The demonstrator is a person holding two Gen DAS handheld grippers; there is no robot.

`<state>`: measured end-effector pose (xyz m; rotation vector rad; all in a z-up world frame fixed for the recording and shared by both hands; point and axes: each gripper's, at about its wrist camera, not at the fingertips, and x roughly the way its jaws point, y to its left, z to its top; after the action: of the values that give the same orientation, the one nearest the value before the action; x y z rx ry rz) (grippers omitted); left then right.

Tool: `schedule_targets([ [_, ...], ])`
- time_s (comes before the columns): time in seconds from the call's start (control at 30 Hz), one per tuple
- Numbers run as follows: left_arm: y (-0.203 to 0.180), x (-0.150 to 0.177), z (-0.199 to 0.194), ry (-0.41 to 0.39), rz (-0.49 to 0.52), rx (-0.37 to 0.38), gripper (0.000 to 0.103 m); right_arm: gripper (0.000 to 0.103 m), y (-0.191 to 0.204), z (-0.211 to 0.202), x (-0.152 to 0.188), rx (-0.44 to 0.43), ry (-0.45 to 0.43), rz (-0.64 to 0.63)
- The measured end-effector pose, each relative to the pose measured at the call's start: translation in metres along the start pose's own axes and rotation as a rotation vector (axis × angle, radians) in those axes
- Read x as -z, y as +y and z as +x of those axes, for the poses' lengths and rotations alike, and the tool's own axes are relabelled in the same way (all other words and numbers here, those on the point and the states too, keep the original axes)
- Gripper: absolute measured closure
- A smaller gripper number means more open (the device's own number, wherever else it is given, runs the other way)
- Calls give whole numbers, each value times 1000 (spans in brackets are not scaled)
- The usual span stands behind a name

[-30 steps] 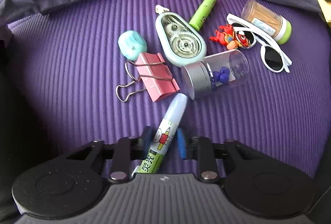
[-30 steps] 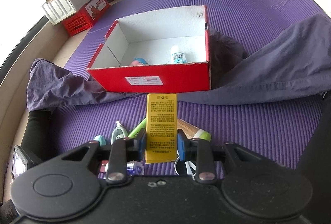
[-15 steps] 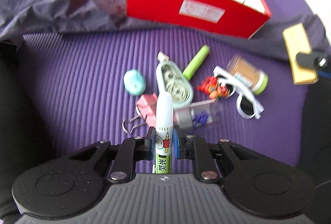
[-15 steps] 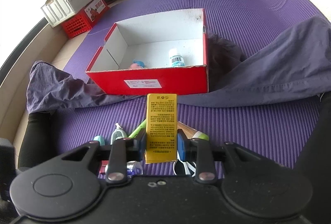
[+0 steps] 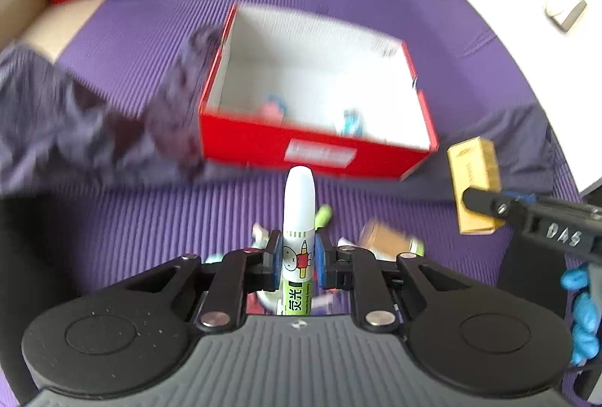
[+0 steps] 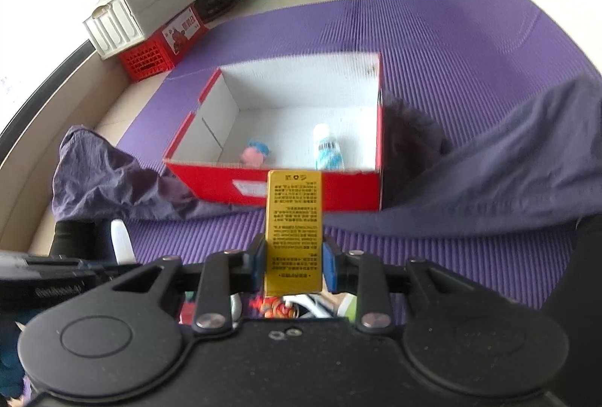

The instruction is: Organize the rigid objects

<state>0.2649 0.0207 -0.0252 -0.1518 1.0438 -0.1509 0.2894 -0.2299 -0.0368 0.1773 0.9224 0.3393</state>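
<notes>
My left gripper [image 5: 297, 262] is shut on a white marker [image 5: 298, 219] with a green cartoon label, held above the purple mat, its cap pointing at the open red box [image 5: 316, 147]. My right gripper [image 6: 294, 262] is shut on a yellow printed carton [image 6: 294, 230], also seen at the right of the left wrist view as the carton [image 5: 474, 181]. The red box [image 6: 278, 187] lies ahead of both grippers; a pink and blue toy [image 6: 256, 153] and a small white bottle [image 6: 327, 149] lie inside it.
A grey-purple cloth [image 6: 489, 166] drapes around the box on the purple mat [image 5: 113, 226]. Small items, a green tube [image 5: 323, 215] and a toothpick jar [image 5: 387, 241], lie below the left gripper. A red crate [image 6: 161, 49] and a white bin stand at the back left.
The left gripper closed on the marker, lifted it off the mat and tilted up until the red box came into view. The right gripper rose slightly with its carton.
</notes>
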Motion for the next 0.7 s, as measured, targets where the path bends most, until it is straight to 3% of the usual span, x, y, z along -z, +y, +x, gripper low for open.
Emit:
schedule_targets([
  [0.4,-25,-104,11,-109,58,-34,87,74,6,31,-66,35,-49,-56],
  [0.7,-34,-159,79,-83,58,-59,87,75,0,96,-100,82,-20,-75],
])
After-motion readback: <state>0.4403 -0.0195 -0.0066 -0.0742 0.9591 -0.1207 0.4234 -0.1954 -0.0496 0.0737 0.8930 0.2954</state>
